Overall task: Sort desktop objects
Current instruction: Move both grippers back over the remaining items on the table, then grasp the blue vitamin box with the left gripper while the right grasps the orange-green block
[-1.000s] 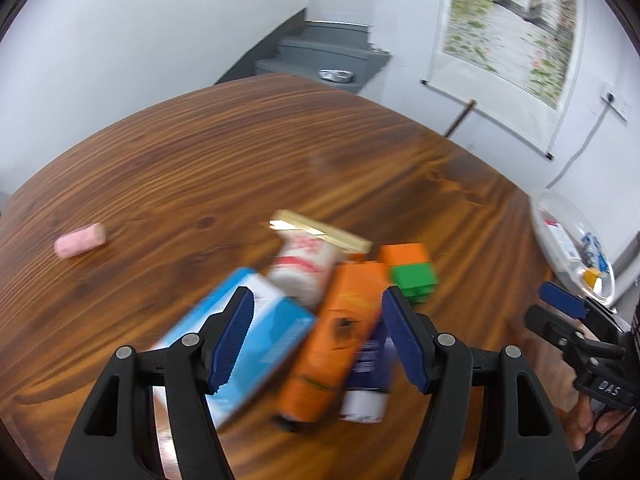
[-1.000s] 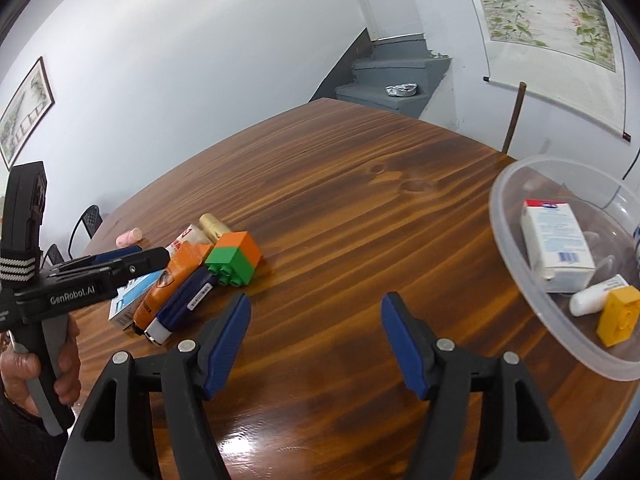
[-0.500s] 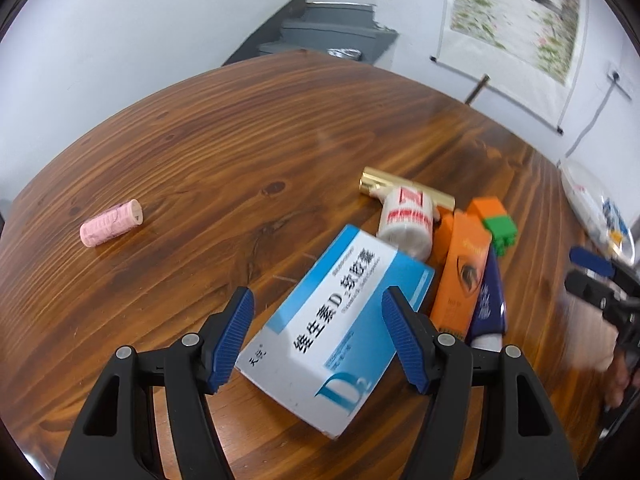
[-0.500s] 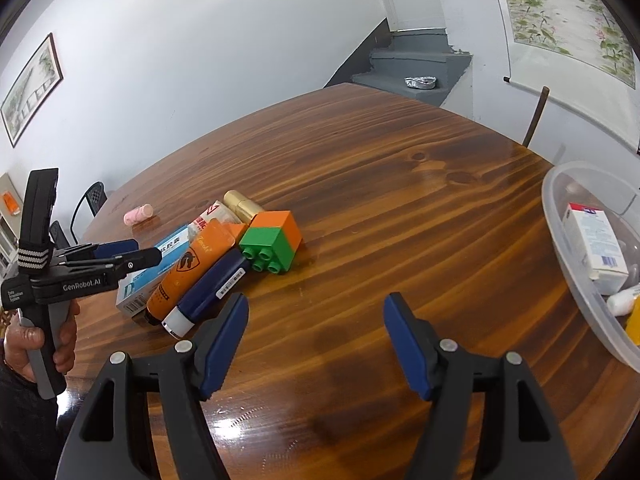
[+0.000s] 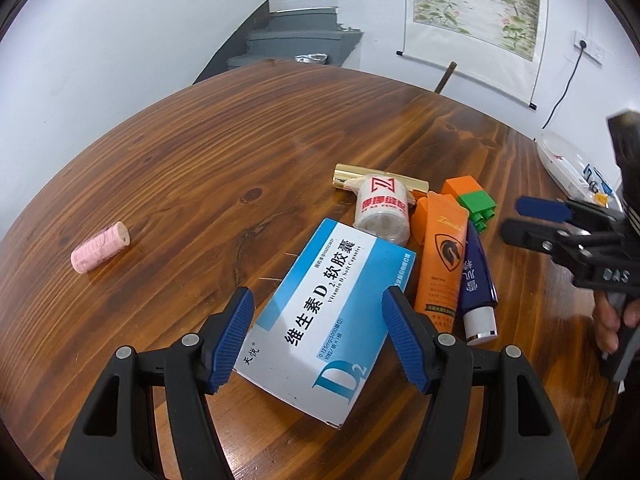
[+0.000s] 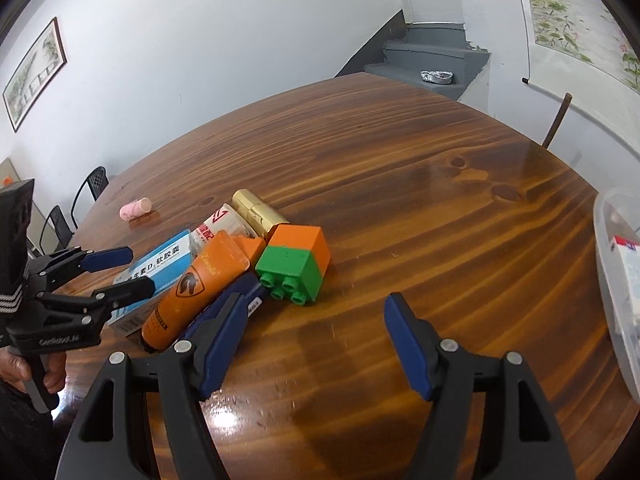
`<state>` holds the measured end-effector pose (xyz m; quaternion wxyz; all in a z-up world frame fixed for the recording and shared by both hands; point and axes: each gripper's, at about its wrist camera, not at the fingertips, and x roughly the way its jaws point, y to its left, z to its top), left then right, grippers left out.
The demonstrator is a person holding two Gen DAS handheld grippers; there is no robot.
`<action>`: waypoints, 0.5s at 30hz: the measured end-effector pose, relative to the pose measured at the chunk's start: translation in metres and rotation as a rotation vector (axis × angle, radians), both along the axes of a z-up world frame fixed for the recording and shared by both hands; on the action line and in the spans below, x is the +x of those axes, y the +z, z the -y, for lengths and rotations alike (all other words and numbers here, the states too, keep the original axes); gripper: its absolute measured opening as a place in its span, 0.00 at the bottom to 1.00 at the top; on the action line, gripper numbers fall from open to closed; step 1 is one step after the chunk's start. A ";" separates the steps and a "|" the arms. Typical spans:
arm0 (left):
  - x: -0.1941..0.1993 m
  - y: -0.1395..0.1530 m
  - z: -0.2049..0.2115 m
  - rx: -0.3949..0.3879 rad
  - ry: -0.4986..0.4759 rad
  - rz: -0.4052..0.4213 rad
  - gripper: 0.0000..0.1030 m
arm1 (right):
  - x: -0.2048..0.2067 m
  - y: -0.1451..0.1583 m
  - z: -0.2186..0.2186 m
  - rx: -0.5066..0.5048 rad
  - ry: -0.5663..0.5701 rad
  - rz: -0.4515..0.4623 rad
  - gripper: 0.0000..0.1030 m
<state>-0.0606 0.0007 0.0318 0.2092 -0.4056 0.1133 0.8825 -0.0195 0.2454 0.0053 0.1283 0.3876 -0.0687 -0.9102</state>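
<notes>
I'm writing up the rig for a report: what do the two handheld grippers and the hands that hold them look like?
Both the left gripper and the right gripper have black plastic frames with silver rivets and ribbed blue pads on the fingers. White lettering marks each body, the left one's reading GenRobot.AI. Bare hands grip the grey triggers; no cables show.

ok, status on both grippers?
Left hand-held gripper open, straddling blue box. Right hand-held gripper open, empty, near green-orange block. Tubes crowd the box.

Glossy varnished wood table (image 5: 224,128); shiny metallic gold tube (image 5: 352,171); smooth printed cardboard box (image 5: 332,304); clear plastic bin (image 6: 612,280).
</notes>
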 end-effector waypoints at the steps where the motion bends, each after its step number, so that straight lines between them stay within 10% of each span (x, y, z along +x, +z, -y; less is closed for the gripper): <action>1: -0.001 0.000 0.000 0.000 -0.003 -0.002 0.68 | -0.004 0.000 0.003 0.005 0.010 0.001 0.72; 15: 0.000 -0.003 -0.003 -0.021 -0.050 -0.002 0.75 | -0.034 0.002 0.019 0.054 0.041 0.001 0.72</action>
